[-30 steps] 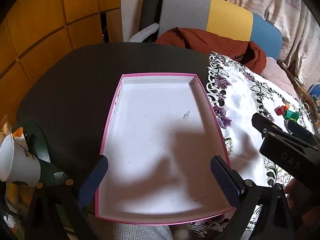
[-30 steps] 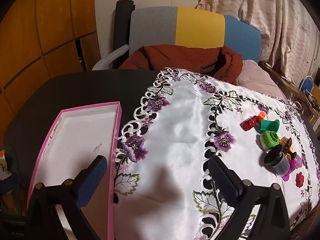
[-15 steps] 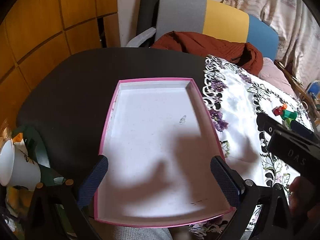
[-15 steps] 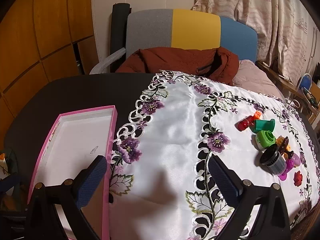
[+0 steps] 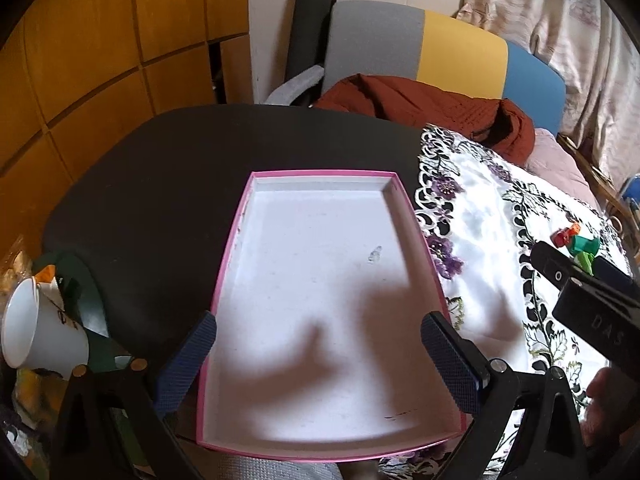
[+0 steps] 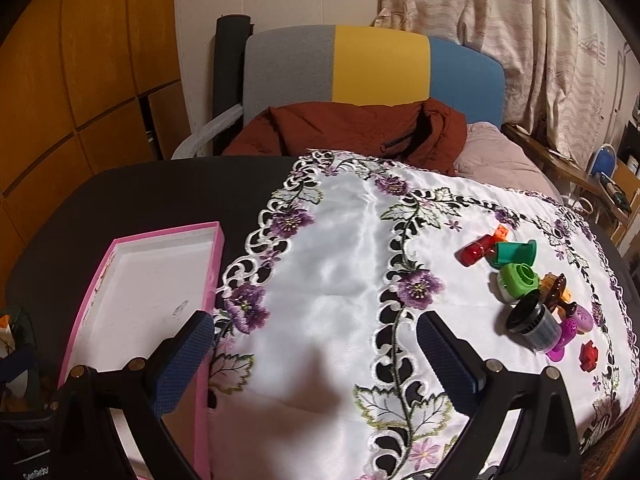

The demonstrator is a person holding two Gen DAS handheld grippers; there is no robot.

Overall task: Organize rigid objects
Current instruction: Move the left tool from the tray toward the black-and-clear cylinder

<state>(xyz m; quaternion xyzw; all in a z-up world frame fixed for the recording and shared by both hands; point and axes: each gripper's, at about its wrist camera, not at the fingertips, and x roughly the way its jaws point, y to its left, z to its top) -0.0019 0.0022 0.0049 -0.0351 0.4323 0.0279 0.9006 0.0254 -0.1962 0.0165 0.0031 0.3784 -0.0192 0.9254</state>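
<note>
The left gripper (image 5: 318, 354) hangs with its jaws spread wide and nothing between them, above the near half of the pink-rimmed tray (image 5: 236, 232), whose white floor is bare. The right gripper (image 6: 314, 354) is likewise released and holds nothing, above the embroidered white cloth (image 6: 340, 264), just right of the tray's edge. The small toys (image 6: 528, 292) lie in a cluster on the cloth's far right side, well apart from both grippers and from the tray: a red piece (image 6: 474, 252), a teal cup (image 6: 516, 252) on its side, a green ring (image 6: 520, 280), a dark ribbed cup (image 6: 534, 322) and purple and red bits beside it. The cloth covers the right part of a dark table (image 5: 160, 184). A white mug (image 5: 36, 336) sits off the table's left edge.
</note>
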